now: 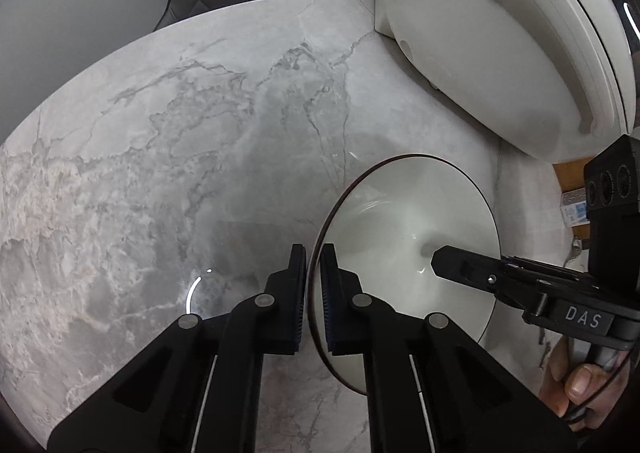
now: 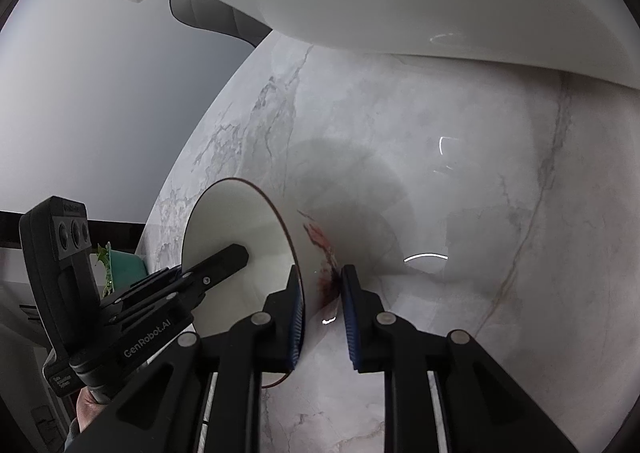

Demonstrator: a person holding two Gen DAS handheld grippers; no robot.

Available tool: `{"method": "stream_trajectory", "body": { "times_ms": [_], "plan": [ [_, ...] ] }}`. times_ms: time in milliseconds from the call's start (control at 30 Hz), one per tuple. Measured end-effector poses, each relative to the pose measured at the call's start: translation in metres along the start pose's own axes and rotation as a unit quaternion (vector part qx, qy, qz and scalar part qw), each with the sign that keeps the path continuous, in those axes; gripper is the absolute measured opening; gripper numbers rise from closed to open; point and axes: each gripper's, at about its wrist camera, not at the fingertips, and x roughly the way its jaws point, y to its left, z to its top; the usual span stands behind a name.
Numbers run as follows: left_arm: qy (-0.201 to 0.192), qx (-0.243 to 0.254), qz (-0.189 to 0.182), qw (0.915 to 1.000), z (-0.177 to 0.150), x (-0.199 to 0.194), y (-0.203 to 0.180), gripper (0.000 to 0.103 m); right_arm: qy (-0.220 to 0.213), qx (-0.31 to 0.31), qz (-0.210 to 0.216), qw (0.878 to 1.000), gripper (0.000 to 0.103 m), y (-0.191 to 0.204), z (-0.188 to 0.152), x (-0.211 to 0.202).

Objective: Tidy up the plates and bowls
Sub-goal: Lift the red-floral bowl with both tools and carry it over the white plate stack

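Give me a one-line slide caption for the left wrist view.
Left claw clamps the rim of a white bowl on the marble table, with the right claw reaching inside.

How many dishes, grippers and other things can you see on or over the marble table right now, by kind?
Bowls: 1, the white bowl with a dark rim.
Grippers: 2, the left gripper and the right gripper, each shut on the bowl's rim.
Large white appliance with lid: 1.
Marble table: 1.
Total: 5.
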Motion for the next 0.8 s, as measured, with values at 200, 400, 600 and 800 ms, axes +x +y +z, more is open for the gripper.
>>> {"method": "stream_trajectory", "body": {
  "times_ms": [200,400,600,800],
  "plan": [
    [0.008,-0.01,-0.022,0.9997,-0.004,-0.005,0.008,0.006,0.01,0.01,0.018,1.0,0.02,-0.005,-0.001,0.0],
    [0.01,-0.018,-0.043,0.9989,-0.016,-0.018,0.016,0.008,0.015,0.01,0.035,0.999,0.021,-0.003,-0.004,-0.002],
    [0.003,-0.029,-0.051,0.9983,-0.037,-0.044,0.024,0.01,0.025,0.007,0.052,0.998,0.022,0.005,-0.011,-0.006],
    [-0.009,-0.047,-0.054,0.9974,-0.062,-0.074,0.037,0.01,0.04,-0.004,0.074,0.996,0.024,0.022,-0.022,-0.008]
  ]
}}
